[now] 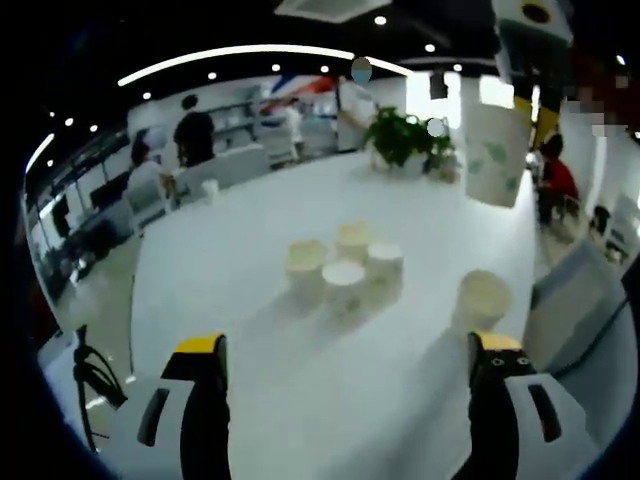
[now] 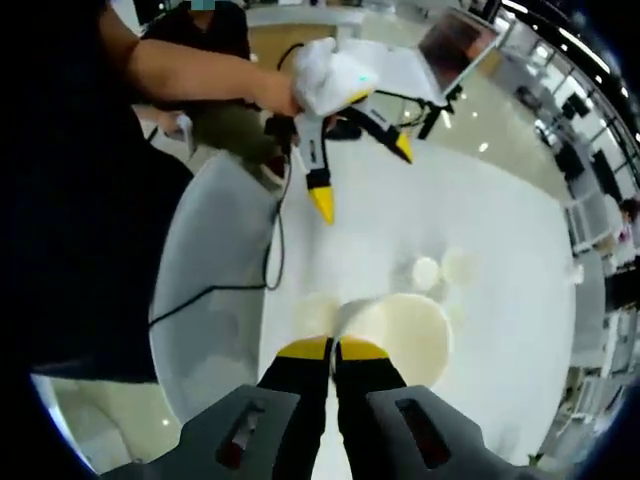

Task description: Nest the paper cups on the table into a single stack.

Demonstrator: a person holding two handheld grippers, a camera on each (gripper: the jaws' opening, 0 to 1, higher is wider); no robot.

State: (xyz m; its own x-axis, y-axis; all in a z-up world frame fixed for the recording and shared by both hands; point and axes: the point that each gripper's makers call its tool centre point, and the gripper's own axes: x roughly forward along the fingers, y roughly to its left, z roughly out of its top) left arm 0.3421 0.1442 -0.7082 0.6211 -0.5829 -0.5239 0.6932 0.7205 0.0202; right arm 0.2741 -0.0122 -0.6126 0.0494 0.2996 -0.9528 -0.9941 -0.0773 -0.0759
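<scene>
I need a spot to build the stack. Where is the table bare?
Bare: the table between the left gripper and the cluster of four cups, and beyond them toward the plant. Crowded: the cluster itself, and by the lone cup.

Bright ceiling lights (image 1: 240, 52) overexpose the white bench (image 1: 250, 250), washing out the paper cups (image 1: 345, 265); both fisheye views are soft, blurred, and bent at the edges.
</scene>
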